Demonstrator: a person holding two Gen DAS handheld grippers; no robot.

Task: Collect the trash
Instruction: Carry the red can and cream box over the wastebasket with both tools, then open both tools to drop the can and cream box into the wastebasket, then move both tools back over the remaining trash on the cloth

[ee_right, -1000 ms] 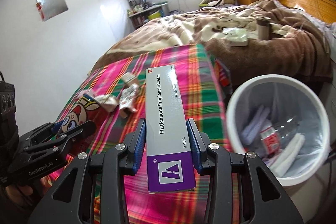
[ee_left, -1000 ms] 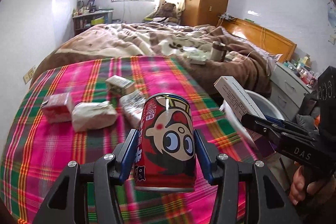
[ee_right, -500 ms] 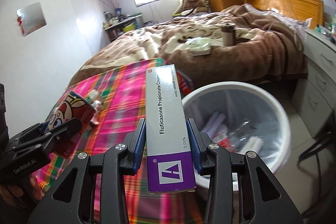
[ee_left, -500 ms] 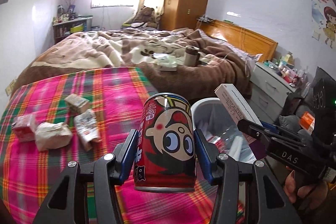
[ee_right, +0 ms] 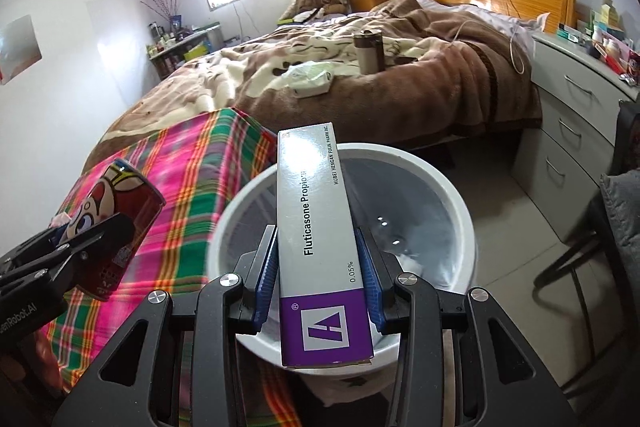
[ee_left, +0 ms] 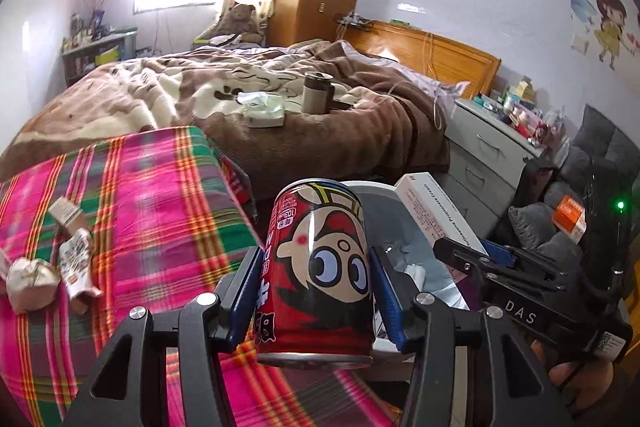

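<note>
Swung away from the plaid cloth [ee_left: 132, 195] toward the white trash bin [ee_left: 416, 251] since a second ago, both claws. Left wrist view: left gripper [ee_left: 316, 289] clamped on red cartoon can [ee_left: 320, 267], held upright at the cloth's edge beside the bin; crumpled wrappers [ee_left: 52, 267] left on the cloth. Right wrist view: right gripper [ee_right: 320, 279] clamped on grey-and-purple cream box [ee_right: 320, 239], held over the open bin [ee_right: 460, 211]; can [ee_right: 116, 227] at left, above the cloth.
</note>
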